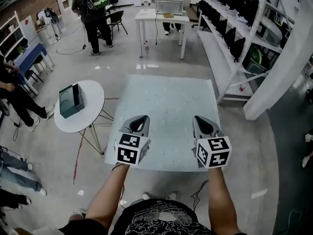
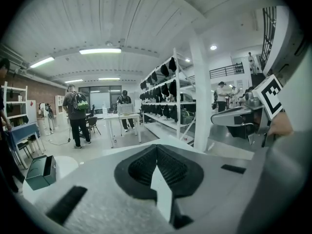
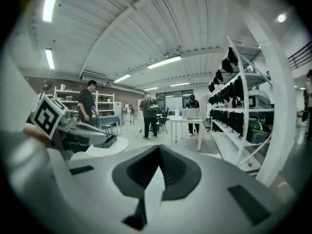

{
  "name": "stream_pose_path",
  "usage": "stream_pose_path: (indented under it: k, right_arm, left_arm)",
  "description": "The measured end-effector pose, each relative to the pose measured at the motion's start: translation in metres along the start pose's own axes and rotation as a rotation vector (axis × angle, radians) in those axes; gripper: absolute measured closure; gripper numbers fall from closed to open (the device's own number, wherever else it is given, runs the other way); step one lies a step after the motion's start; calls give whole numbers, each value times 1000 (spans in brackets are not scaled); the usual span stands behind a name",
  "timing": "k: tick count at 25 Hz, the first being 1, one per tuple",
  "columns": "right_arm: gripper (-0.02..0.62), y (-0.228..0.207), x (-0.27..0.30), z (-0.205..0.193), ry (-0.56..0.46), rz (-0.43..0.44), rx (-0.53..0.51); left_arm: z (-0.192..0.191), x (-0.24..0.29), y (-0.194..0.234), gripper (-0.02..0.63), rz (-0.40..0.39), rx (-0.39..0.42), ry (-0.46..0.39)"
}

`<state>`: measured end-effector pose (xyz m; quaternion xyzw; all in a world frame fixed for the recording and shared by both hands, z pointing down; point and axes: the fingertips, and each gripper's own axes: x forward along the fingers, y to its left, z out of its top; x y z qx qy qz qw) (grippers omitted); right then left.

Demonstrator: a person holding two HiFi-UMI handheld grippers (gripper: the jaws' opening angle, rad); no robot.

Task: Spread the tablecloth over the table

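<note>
While tablecloth (image 1: pixel 168 102) spreads ahead and beneath | left tool (image 1: pixel 143 119) clamped on it | right tool (image 1: pixel 197 119) likewise

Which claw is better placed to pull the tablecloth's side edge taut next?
Right, marginally. The right claw and left claw are both shut on the tablecloth, side by side, but the right sits nearer its side edge, while the left leaves more cloth beyond it.

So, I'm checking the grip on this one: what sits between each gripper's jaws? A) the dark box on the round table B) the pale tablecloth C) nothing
B: in their own views, the left gripper and the right gripper are each shut on a pale strip of the tablecloth.
</note>
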<state>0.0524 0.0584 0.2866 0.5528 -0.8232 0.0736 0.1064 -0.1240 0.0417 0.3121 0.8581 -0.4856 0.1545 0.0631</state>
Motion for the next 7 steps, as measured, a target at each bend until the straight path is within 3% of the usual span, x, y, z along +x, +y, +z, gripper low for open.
stream_pose_path:
  k: [7]
  right_arm:
    - [591,7,-2,-3,2,4,1]
  left_arm:
    - [1,-2,-2,604,-9,1,-1]
